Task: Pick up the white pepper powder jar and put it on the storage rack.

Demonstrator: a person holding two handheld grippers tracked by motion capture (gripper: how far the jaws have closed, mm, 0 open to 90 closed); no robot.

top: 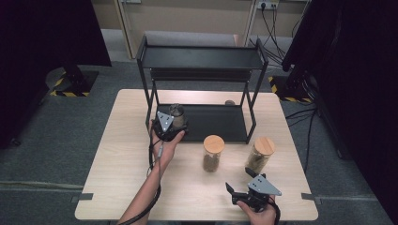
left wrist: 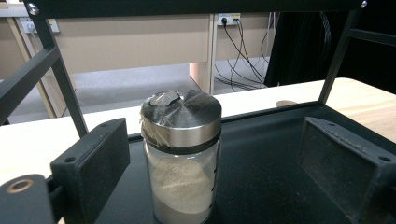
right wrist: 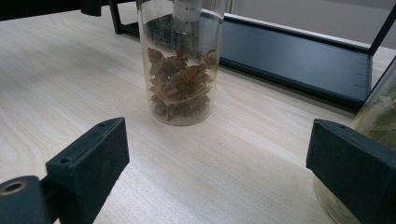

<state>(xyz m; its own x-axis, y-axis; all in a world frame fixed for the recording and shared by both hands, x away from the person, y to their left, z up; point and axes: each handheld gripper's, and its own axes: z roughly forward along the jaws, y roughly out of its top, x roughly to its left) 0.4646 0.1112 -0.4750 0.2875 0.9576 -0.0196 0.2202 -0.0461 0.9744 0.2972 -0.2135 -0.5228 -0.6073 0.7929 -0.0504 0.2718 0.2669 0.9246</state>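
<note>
Two black jaws of the left gripper [left wrist: 205, 172] are standing spread wide, one on each side of a small glass jar [left wrist: 181, 161], and neither pad is touching the glass. The jar is sitting upright on the bottom shelf of the black rack [left wrist: 280, 154], near its left front corner, as the high view is showing with the left gripper [top: 170, 125] hovering right over it.

The jar is looking stiff, smooth and fairly slippery, and breakable if squeezed hard or knocked against the rack's posts. It is carrying pale powder to roughly half its height, so I am judging it light to moderate in weight, with the load sitting low. The best hold is probably across the straight glass wall below the lid, where the pads can be pressing flat; the metal lid [left wrist: 181, 119] is wider, shiny, and wearing a wrinkled piece of clear tape, so gripping there is likely to slip.

The right gripper [top: 241, 185] is resting near the table's front edge, its jaws also spread and holding nothing. Ahead of it a cork-topped jar of brown dried pieces [top: 213, 153] is standing on the wooden table [top: 126, 140], and another cork-topped jar [top: 259, 155] is standing just right of it.
</note>
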